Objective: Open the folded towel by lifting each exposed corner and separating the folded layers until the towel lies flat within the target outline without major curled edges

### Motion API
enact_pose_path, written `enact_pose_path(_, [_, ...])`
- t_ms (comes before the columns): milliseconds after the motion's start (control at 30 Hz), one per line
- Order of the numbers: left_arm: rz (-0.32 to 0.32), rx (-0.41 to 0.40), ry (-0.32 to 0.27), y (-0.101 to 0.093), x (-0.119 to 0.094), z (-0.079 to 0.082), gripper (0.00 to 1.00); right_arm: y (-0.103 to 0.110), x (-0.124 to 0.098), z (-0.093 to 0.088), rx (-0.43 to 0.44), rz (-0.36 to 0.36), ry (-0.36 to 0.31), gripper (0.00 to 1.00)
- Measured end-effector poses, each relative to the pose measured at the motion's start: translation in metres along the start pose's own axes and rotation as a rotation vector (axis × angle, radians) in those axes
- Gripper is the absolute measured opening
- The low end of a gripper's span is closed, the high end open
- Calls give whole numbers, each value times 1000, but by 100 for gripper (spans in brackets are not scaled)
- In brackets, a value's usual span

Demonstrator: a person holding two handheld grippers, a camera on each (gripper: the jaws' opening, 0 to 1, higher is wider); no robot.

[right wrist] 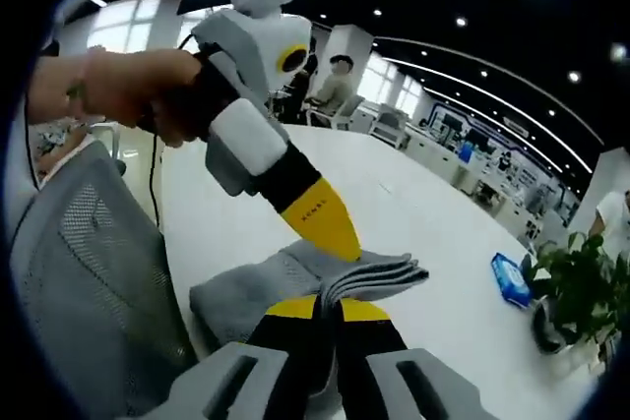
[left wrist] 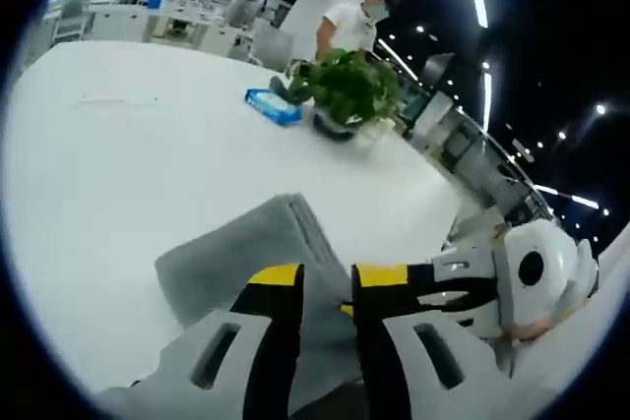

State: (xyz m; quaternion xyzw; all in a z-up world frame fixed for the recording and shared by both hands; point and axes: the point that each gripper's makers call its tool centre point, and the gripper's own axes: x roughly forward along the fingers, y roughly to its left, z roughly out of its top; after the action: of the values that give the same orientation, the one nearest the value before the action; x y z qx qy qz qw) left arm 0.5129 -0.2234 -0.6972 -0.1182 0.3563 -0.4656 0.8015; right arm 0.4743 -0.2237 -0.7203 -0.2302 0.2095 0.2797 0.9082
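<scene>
A grey folded towel [left wrist: 231, 258] lies on the white table [left wrist: 118, 164], near its edge. My left gripper [left wrist: 328, 280] has its yellow-tipped jaws on either side of a towel layer and looks shut on it. In the right gripper view the left gripper [right wrist: 340, 243] comes down from the upper left, held by a hand [right wrist: 128, 86], with its tip on the towel [right wrist: 246, 292]. My right gripper [right wrist: 328, 308] has its jaws close together, pinching the stacked folded edges, which curl up just past the tips. The right gripper's white housing [left wrist: 532, 272] shows at the right of the left gripper view.
A potted plant [left wrist: 345, 90] and a blue packet [left wrist: 273, 105] stand farther along the table, also seen as the plant [right wrist: 571, 282] and the packet [right wrist: 510, 277]. A grey mesh chair [right wrist: 89, 272] is at the table's near edge. People stand and sit beyond the table.
</scene>
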Motion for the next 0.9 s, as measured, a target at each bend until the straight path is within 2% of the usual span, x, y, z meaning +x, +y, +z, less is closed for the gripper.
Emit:
enact_pose_path(200, [39, -34, 58, 6, 1, 2, 26, 4, 3, 10, -103, 6, -29, 2])
enact_pose_path(300, [72, -33, 118, 10, 3, -6, 28, 8, 4, 16, -121, 12, -45, 2])
enact_pose_path(367, [76, -32, 124, 11, 7, -7, 27, 12, 4, 21, -163, 24, -60, 2])
enact_pose_path(433, [84, -49, 136, 12, 8, -9, 24, 15, 5, 24, -163, 36, -72, 2])
enact_pose_path(500, [104, -59, 113, 15, 8, -6, 21, 16, 6, 26, -157, 40, -80, 2])
enact_pose_path(533, [122, -52, 92, 18, 8, -3, 18, 15, 7, 27, -137, 40, -86, 2])
enact_pose_path(667, [112, -39, 77, 15, 5, -4, 6, 14, 7, 31, -55, 59, -105, 3])
enact_pose_path(800, [140, -8, 54, 24, -5, 1, 5, 12, -2, 42, 117, 105, -179, 7])
enact_pose_path(900, [147, -9, 42, 31, -16, 6, 5, -10, -20, 45, 300, 98, -257, 8])
